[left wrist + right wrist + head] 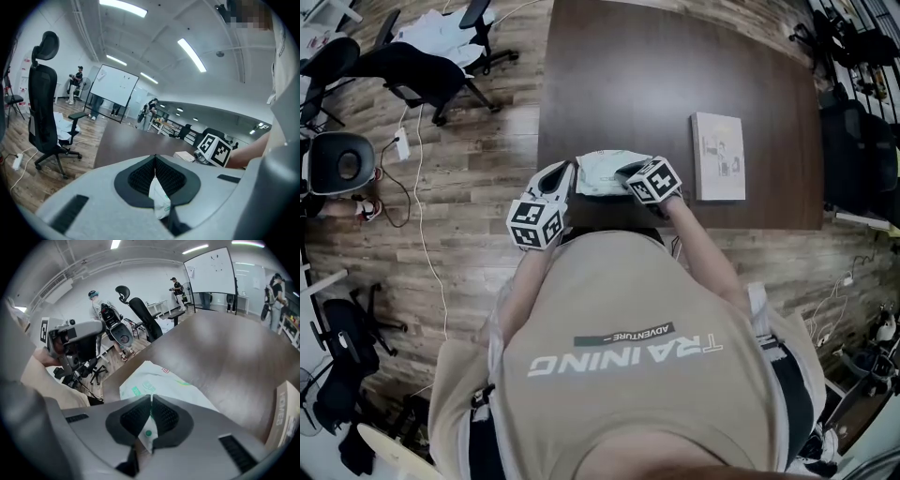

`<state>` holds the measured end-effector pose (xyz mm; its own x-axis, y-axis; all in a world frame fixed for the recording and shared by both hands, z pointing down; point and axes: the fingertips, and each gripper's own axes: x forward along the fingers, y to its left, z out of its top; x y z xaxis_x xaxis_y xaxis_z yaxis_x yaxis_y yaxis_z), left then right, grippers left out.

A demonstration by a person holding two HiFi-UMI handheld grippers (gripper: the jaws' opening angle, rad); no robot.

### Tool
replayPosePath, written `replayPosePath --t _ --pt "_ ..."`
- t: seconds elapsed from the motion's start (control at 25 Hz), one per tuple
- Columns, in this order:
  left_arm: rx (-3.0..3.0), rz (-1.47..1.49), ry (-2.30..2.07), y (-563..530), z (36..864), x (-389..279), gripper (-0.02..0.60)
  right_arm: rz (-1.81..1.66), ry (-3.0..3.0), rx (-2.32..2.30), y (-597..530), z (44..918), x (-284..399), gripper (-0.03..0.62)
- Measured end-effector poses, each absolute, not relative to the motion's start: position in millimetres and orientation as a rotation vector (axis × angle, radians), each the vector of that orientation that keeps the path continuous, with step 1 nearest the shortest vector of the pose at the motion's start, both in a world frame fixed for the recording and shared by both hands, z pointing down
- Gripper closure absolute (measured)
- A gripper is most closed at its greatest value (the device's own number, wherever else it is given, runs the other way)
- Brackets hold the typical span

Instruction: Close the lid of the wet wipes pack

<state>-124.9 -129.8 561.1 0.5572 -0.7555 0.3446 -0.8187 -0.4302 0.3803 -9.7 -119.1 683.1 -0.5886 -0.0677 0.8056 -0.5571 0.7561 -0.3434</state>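
Note:
A soft white wet wipes pack point(602, 172) with green print lies at the near edge of the dark brown table point(675, 84), between my two grippers. My left gripper point(565, 180) is shut on the pack's left end; a white strip of the pack point(159, 199) shows pinched between its jaws. My right gripper point(628, 178) is shut on the pack's right end, with a white edge bearing a green dot point(146, 433) held between the jaws and the rest of the pack point(159, 380) spreading out beyond. The lid is not visible.
A pale flat box point(718, 156) lies on the table to the right of the pack, also seen as the box point(286, 413) at the right. Black office chairs point(422, 70) stand on the wood floor at the left. People stand by a whiteboard point(112, 86) far off.

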Motion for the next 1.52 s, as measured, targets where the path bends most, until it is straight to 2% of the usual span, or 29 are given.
replayPosePath --t 0.68,1.52 --pt "2.357 0.217 -1.149 -150.0 559.3 -103.1 0.571 0.776 -2.259 0.717 -127.7 651.3 2.9 0.577" --pt "2.552 0.155 -1.192 -203.2 461.2 -84.2 0.571 0.364 -2.606 0.953 -197.0 482.2 22.0 0.580"
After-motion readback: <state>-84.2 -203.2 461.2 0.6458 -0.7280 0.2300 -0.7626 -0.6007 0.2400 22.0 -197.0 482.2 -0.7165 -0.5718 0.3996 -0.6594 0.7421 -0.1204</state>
